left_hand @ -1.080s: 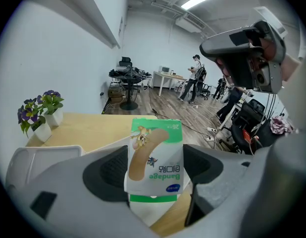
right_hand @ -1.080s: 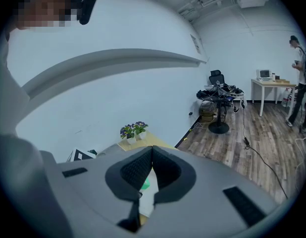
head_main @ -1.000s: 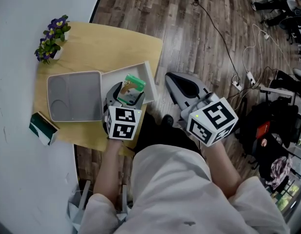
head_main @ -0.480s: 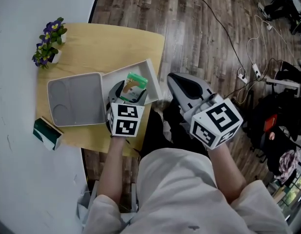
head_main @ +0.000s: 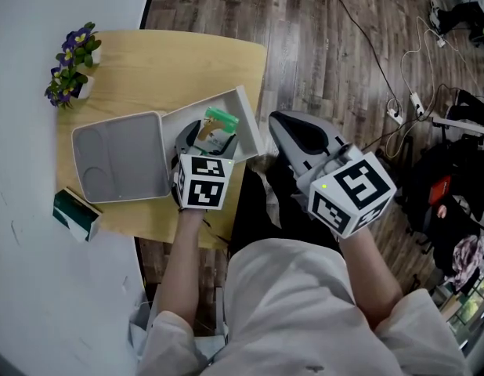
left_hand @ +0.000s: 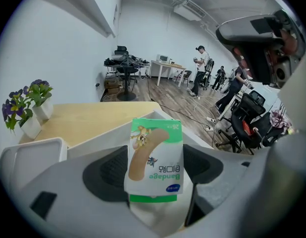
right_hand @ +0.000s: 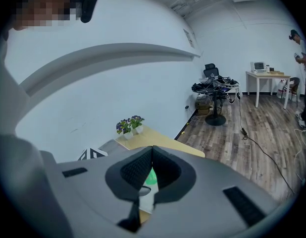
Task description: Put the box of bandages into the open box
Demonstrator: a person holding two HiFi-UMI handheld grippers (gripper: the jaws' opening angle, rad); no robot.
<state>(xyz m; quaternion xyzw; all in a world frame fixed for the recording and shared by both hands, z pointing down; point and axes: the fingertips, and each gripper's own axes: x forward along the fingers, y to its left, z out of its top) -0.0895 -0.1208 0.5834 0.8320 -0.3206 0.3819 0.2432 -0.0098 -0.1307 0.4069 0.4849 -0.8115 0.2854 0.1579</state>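
Note:
The bandage box (left_hand: 155,155), white and green with a plaster pictured on it, stands upright between my left gripper's pads. In the head view my left gripper (head_main: 211,141) is shut on the bandage box (head_main: 219,124) and holds it over the open box (head_main: 240,106), a white tray whose grey-lined lid (head_main: 121,157) lies flat to the left. The tray's white wall (left_hand: 101,138) shows behind the bandage box. My right gripper (head_main: 276,124) hangs off the table's right edge, shut with nothing in it; its pads (right_hand: 143,168) meet at the tips.
A round-cornered wooden table (head_main: 187,61) stands against a white wall. Potted purple flowers (head_main: 66,73) sit at its far left. A small dark green box (head_main: 76,214) lies at the near left edge. Cables (head_main: 383,77) trail over the wooden floor to the right.
My left gripper has carried the bandage box a little forward, further over the open tray. The right gripper has kept its place beside the table.

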